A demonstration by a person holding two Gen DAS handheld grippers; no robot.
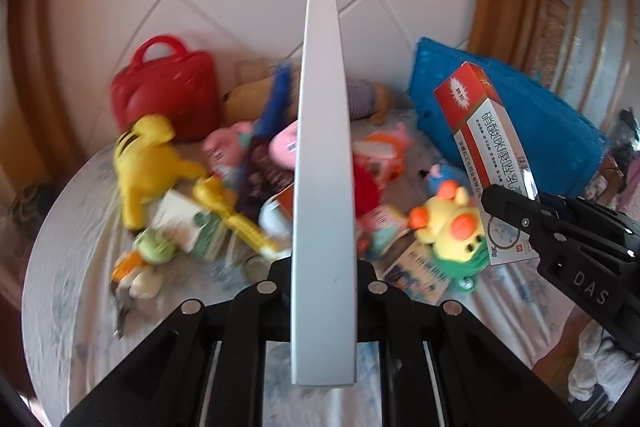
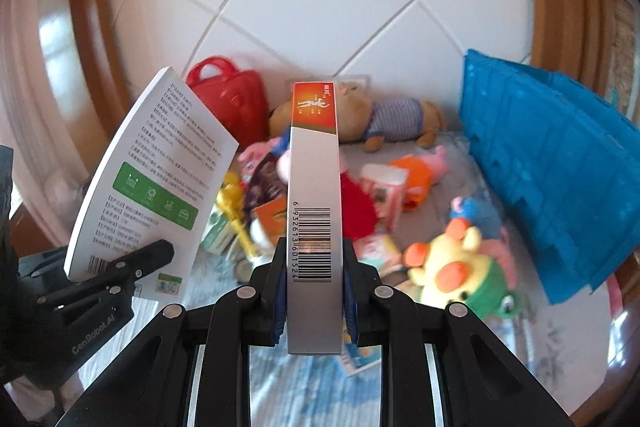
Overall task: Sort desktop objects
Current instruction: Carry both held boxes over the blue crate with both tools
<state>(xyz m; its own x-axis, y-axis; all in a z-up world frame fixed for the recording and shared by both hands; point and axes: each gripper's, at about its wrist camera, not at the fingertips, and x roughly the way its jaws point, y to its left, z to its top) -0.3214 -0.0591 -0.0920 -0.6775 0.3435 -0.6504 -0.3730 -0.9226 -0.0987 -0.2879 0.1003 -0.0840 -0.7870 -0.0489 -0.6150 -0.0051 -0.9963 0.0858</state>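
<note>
The right gripper (image 1: 510, 201) bears the letters "DAS" on its black body, and the left gripper (image 2: 160, 253) reads "CenRobot.AI". The red-and-white medicine box (image 2: 314, 211) carries a barcode numbered 6932613601524 on its narrow side, while the print on the white box (image 2: 156, 171) is too small to read

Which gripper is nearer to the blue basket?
Right. The right gripper, holding a red-and-white box, is just beside the blue basket; the left gripper is farther away, toward the red bag.
</note>
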